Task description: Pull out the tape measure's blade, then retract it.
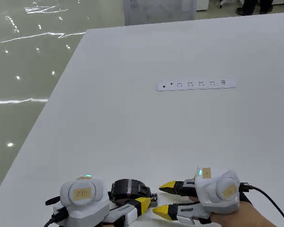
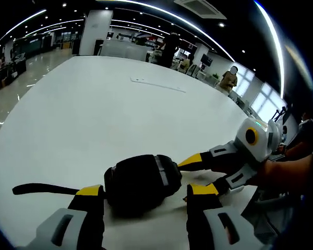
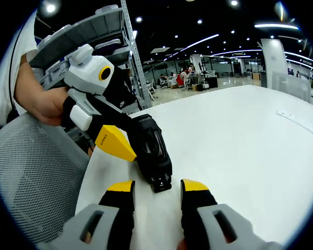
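A black tape measure (image 1: 128, 189) lies on the white table (image 1: 146, 127) at its near edge. My left gripper (image 2: 144, 190) straddles the case (image 2: 141, 182), its yellow-tipped fingers (image 2: 88, 191) pressed to the sides, so it looks shut on it. A black wrist strap (image 2: 41, 188) trails off to the left. In the right gripper view the case's blade end (image 3: 160, 182) points at my right gripper (image 3: 157, 186). That gripper is open, with the blade end just ahead of the gap between its fingertips. No blade is drawn out. The head view has the right gripper (image 1: 164, 198) just right of the tape.
A white power strip (image 1: 196, 85) lies flat further out on the table. The table's left edge (image 1: 47, 118) drops to a glossy floor. A metal shelving rack (image 3: 120, 31) and a grey mesh surface (image 3: 36, 177) stand beside the person.
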The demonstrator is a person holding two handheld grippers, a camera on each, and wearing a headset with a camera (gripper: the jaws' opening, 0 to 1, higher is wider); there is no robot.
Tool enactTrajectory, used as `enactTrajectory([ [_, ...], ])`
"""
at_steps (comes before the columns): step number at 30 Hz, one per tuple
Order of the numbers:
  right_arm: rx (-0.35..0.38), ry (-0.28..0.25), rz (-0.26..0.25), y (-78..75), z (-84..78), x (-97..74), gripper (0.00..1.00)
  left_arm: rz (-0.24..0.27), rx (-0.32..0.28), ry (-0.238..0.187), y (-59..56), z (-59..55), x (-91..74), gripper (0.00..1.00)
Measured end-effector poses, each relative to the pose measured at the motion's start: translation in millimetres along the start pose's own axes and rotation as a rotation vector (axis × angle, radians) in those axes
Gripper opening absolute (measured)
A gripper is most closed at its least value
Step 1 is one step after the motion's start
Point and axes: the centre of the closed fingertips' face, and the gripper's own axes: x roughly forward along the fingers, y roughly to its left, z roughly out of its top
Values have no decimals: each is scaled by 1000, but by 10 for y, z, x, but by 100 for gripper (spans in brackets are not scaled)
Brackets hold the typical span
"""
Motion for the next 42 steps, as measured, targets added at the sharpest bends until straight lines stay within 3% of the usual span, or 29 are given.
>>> enactTrajectory([
  [18, -21, 63, -66, -47, 0, -386, 46, -94, 152, 45, -79, -27, -195, 68],
  [28, 17, 74, -116, -79, -5, -638, 52, -131, 225, 42, 21, 22, -309, 69],
  [38, 59, 128, -182, -87, -115, -864, 62, -155, 246, -2, 128, 85, -483, 73],
  [42, 65, 139, -203, -83, -146, -961, 65, -152, 240, 2, 210, 67, -535, 75],
])
